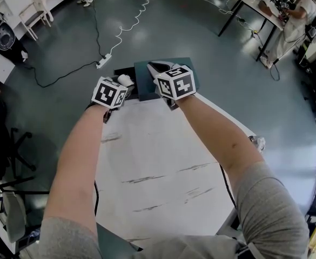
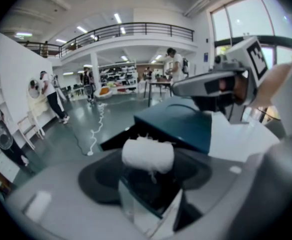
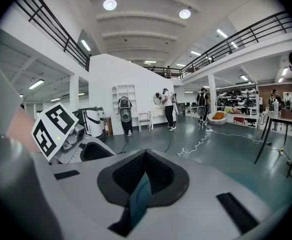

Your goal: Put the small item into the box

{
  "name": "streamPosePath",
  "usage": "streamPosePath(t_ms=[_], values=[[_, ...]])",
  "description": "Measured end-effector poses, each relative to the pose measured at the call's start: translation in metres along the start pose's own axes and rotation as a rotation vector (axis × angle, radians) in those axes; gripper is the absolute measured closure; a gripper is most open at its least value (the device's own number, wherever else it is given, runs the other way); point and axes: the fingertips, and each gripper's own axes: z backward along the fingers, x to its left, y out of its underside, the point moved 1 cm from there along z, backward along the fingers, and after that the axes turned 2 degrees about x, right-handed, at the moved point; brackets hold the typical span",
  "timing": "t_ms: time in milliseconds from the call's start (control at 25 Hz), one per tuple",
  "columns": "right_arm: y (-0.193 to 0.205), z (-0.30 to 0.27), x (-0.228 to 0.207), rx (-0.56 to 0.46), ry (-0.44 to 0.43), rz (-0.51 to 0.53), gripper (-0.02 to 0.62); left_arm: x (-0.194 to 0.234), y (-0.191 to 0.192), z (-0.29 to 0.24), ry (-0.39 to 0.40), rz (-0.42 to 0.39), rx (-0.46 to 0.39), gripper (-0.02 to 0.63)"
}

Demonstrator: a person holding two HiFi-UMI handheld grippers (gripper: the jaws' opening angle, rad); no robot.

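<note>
Carry step under way.
- Left tongs clamped on small white item, at near edge of black box, tabletop far edge.
- Right tongs pinched on teal lid, apparently keeping box open.
- Next: ease left tongs farther over opening, lower, release.

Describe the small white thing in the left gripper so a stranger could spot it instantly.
At the far edge of the white table sits a dark teal box, its lid pinched by the right gripper. Just left of it, the left gripper holds a small roll: the only soft, fluffy, cotton-like thing there.
</note>
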Motion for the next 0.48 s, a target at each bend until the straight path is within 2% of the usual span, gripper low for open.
streamPosePath(t_ms=[480], values=[[0.0031,0.0015,-0.0018,0.001,0.009,0.001,0.588,0.0001,-0.0006,0.0002,-0.007,0.021,-0.028,0.290]])
